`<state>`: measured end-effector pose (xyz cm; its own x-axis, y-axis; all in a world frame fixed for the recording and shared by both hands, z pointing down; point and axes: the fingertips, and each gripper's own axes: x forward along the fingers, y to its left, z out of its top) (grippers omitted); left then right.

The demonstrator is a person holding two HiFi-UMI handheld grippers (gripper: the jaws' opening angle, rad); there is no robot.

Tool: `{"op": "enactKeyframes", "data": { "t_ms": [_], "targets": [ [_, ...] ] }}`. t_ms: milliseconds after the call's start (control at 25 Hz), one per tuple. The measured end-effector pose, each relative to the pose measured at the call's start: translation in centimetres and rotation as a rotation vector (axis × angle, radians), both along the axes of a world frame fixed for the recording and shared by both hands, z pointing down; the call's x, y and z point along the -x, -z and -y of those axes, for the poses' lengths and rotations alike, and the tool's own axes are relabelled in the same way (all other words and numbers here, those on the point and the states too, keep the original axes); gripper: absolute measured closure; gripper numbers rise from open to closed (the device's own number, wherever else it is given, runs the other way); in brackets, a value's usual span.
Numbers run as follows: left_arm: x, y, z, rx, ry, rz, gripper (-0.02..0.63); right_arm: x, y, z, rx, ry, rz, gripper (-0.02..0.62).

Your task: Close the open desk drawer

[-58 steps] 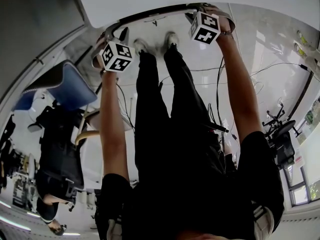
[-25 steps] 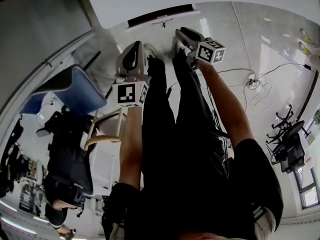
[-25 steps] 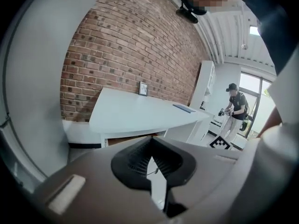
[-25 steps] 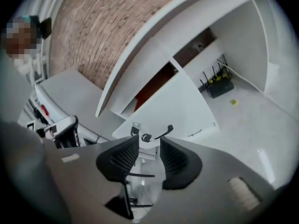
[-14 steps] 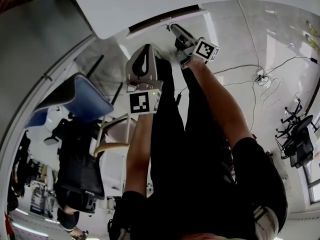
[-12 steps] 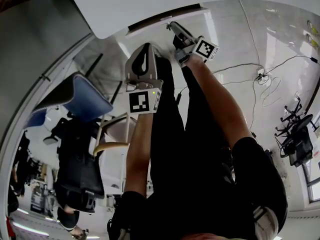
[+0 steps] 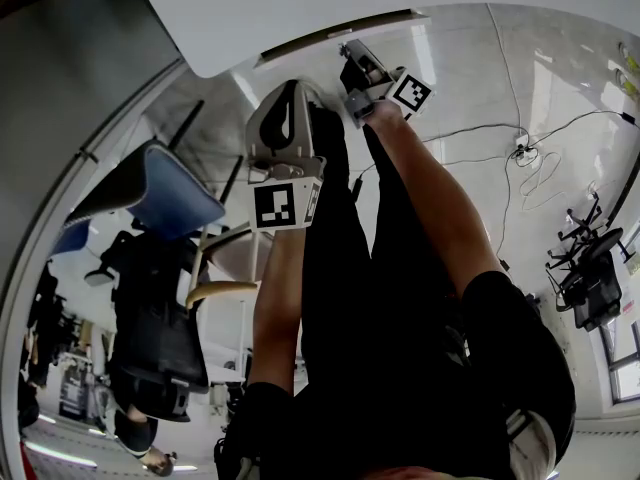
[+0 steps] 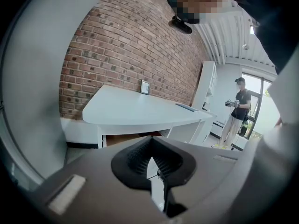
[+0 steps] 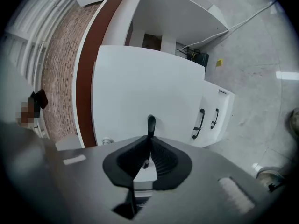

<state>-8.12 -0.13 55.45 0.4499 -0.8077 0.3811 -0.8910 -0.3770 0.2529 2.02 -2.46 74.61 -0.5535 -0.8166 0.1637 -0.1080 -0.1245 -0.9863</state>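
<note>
Both of your grippers have come away from the drawer (image 7: 335, 44) since you had them up at its edge a couple of seconds back. They now sit lower, over your black trousers (image 7: 350, 268), short of the white worktop (image 7: 300, 8). Your right gripper (image 9: 149, 139) has also rolled, so its marker cube (image 7: 410, 90) faces a new way. Its jaws have just been closing and now stand together at the tips with nothing between them. Past those tips, in the right gripper view, you see a black handle (image 9: 151, 122) on a broad white front, apart from the jaws. Off to the side stands a white pedestal (image 9: 219, 104) with two more black handles.

Your left gripper (image 8: 150, 146) has its jaws together too, empty, aimed at the worktop and the brick wall (image 8: 131, 45) behind it.

From the head view the drawer sits under the worktop's near edge, with only a thin dark line along its top; whether it is fully home you cannot tell. A blue chair (image 7: 165, 183) stands to your left and cables (image 7: 530, 153) trail on the floor to your right. Another person (image 8: 239, 108) stands far off in the left gripper view.
</note>
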Motion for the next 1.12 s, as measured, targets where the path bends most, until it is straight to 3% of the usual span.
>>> {"op": "enactKeyframes", "data": {
  "t_ms": [840,1120],
  "targets": [
    [0.5,-0.3,-0.1,0.008,0.034,0.007,0.588,1.2,2.0,8.7,-0.102,-0.047,0.059,0.574],
    [0.2,0.1,-0.4,0.008,0.037,0.002,0.588,1.4,1.3,8.4,-0.102,-0.008,0.049,0.571]
  ]
}}
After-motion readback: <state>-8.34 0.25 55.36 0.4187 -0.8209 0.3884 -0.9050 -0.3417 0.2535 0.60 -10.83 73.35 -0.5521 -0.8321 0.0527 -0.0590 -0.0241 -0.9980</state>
